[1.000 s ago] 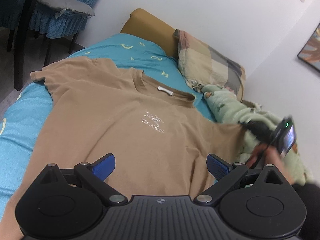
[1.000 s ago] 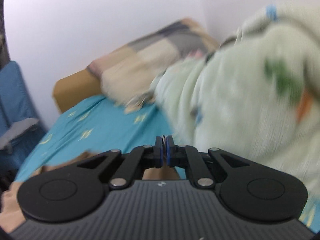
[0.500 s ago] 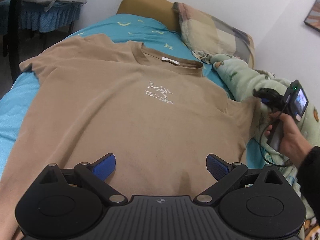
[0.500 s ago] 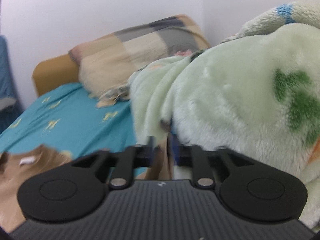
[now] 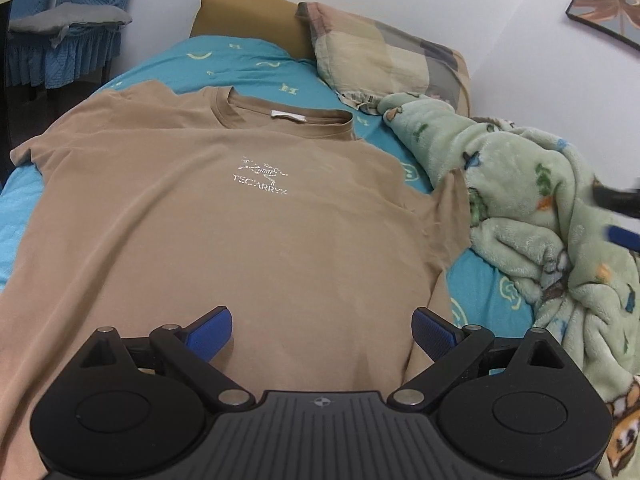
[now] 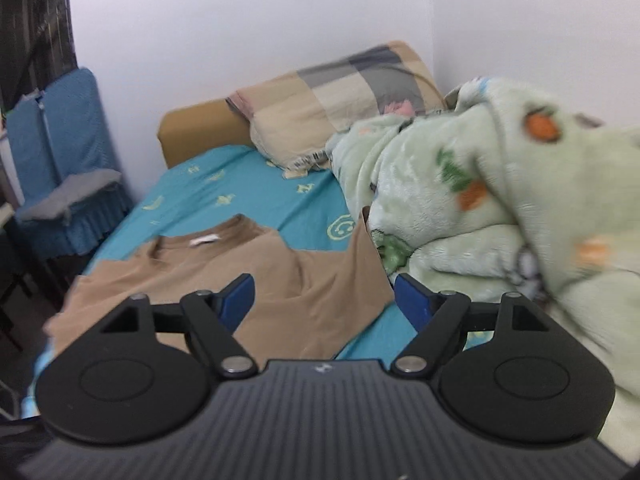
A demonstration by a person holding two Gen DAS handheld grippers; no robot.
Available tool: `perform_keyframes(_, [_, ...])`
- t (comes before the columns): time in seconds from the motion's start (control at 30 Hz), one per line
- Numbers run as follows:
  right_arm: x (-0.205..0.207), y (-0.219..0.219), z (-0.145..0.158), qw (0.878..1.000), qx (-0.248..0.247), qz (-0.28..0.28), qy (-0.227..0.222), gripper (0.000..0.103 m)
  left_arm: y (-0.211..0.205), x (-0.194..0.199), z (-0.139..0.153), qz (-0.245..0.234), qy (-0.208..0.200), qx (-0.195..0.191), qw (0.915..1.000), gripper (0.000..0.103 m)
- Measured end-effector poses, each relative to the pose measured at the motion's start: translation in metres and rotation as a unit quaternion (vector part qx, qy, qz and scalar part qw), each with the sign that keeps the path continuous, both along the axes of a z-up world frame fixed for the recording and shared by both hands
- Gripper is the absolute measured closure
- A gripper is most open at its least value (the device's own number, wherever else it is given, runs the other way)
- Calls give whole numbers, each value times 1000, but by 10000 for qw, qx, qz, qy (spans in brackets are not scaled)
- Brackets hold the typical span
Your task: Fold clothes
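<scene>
The tan T-shirt (image 5: 224,240) lies spread face up on the bed (image 5: 248,64), its collar away from the fingers and its printed logo ahead of them. The left gripper (image 5: 322,330) hangs over the shirt's lower part with its blue fingers (image 5: 210,334) spread wide and holding nothing. The right gripper (image 6: 324,300) is likewise wide open and empty, above the shirt's sleeve (image 6: 352,276), which touches the green fleece blanket (image 6: 480,200) beside its right finger.

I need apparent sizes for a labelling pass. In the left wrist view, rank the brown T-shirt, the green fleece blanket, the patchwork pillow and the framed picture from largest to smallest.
1. brown T-shirt
2. green fleece blanket, partly cut off
3. patchwork pillow
4. framed picture, cropped and farther away, so unsure
</scene>
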State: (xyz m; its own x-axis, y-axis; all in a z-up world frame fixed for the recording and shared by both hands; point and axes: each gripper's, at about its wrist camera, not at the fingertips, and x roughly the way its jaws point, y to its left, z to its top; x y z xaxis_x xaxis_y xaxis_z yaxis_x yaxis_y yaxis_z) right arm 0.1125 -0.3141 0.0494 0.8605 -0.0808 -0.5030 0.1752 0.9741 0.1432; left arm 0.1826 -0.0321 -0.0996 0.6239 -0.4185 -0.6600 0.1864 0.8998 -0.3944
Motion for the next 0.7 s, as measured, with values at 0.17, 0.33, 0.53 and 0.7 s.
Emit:
perform_keyframes(0.17, [-62,31,66,9991,-363,-229,-12,24,14,-17,6,57,302,-328,9990,9])
perform_keyframes(0.33, [-95,48,103,9988,-80,-445,-171,24,3,-39,35,-289,417,-621,9968,11])
perform_keyframes(0.53, [-98,55,79,9974,513,-230,-446,24,2,-71,15,-804,396,-381,9952,13])
perform_keyframes(0.7, [-90,41,27,9945,919,-213,-461,24,5,-70,-7,-849,842,-244,9925,18])
